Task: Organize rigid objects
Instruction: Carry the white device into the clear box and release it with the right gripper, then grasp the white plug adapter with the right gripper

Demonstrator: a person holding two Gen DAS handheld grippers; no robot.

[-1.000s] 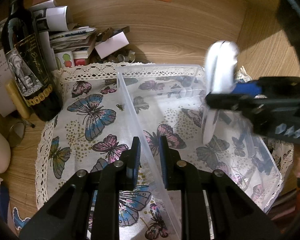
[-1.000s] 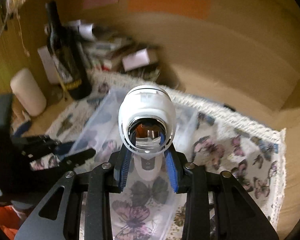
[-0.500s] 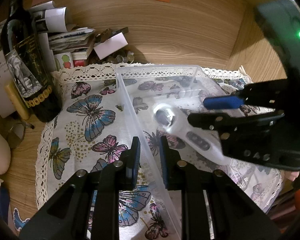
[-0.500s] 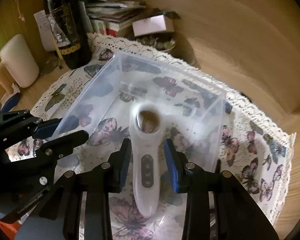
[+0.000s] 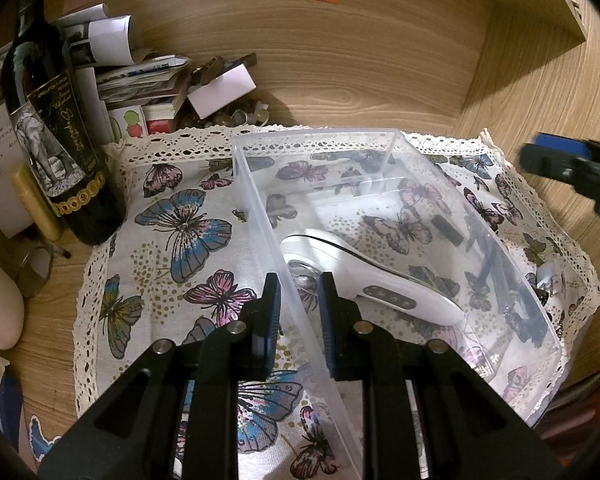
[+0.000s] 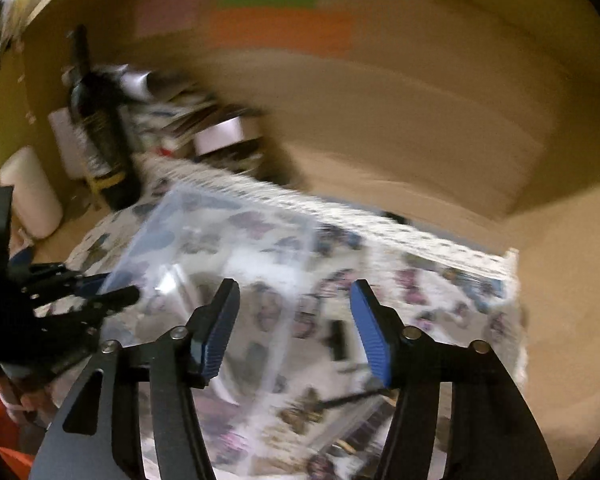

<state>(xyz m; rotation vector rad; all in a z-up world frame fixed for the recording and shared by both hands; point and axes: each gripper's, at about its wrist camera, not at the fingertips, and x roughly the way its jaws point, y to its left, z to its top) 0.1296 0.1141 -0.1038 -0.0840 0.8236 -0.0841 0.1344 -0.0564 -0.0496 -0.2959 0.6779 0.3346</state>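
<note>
Two blue-padded grippers: the left gripper (image 5: 298, 304) pinches the clear plastic bin (image 5: 400, 136) wall; the right gripper (image 6: 294, 320), blurred, gapes empty. White handheld device (image 5: 364, 268) lies inside, apparently flat.

The bin (image 5: 380, 148) is clear, glossy plastic; the white device (image 5: 356, 268) inside it is smooth, shiny plastic. The butterfly cloth (image 5: 188, 240) looks matt and woven, edged with lace. The desk (image 5: 520, 92) is grained wood. The bottle (image 5: 56, 148) is dark, glossy glass with a paper label.
</note>
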